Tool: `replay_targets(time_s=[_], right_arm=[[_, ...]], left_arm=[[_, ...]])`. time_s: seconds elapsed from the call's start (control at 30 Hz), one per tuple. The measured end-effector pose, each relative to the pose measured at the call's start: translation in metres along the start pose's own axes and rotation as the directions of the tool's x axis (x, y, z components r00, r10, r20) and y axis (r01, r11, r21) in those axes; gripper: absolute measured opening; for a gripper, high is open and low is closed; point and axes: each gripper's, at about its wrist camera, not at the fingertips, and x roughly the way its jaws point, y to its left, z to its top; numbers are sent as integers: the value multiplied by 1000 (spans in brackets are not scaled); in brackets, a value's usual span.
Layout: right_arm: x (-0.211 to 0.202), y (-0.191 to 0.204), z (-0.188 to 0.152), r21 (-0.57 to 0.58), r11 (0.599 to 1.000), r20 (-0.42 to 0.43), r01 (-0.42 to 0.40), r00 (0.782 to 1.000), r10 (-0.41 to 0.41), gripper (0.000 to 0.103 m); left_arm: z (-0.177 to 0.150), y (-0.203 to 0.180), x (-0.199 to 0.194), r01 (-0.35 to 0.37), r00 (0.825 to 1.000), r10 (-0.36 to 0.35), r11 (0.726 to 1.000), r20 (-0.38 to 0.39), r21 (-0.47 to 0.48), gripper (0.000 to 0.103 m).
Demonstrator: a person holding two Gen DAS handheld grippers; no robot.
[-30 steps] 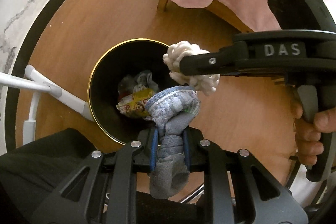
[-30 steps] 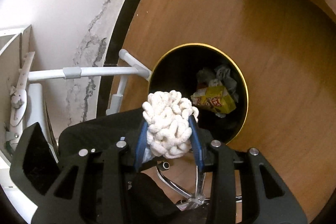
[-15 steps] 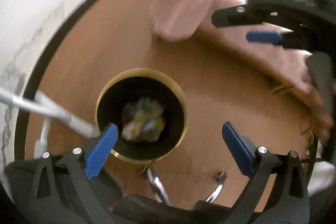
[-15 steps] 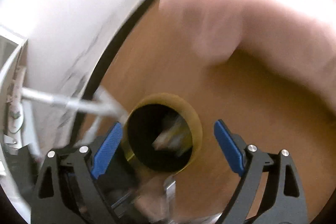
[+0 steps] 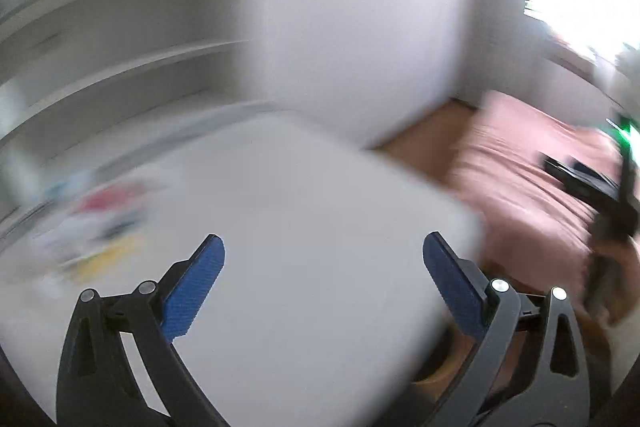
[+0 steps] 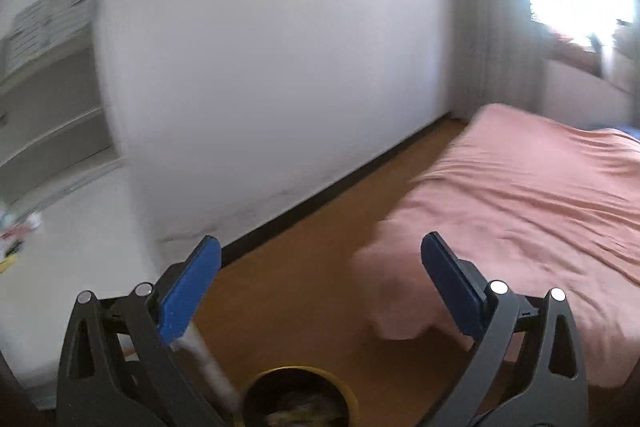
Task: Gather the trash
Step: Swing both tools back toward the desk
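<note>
Remaining trash (image 5: 96,227) is lying smeared by blur on the white worktop (image 5: 320,267), ahead and to the left of the left gripper (image 5: 323,267); colours only, long axis not readable. In the right wrist view the same litter (image 6: 16,239) is sitting at the far left edge, well apart from the right gripper (image 6: 321,267). Left hand is judged nearer. Both sets of fingers are spread wide, carrying nothing. The gold-rimmed bin (image 6: 298,401) is standing on the wooden floor (image 6: 304,287) just below the right gripper, contents showing. Pink bed (image 6: 520,207) is lying to the right.
</note>
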Motion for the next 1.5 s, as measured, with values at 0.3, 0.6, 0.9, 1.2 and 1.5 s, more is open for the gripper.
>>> replay_targets(time_s=[0.3,0.6,0.9,1.2,1.5], right_arm=[[46,177,9,-187,894,-144,-408,911,386,97],[51,280,16,-213,819,-200,-533,844,498,97],[49,309,7,-279,789,-254,-547,835,489,97],[50,365,-10,-320,698,-336,-641,766,548,97],[57,441,-31,-420,397,-564,-816,578,590,97]], left_arm=[[-34,199,-35,-300,953,264,894,-148,-333,97],[-40,234,17,-249,954,185,928,-236,-278,96],[-42,228,13,-164,972,111,952,-206,-260,14],[-68,247,-31,-235,956,159,919,-247,-316,13],[-51,246,-34,-229,962,180,942,-205,-246,77]])
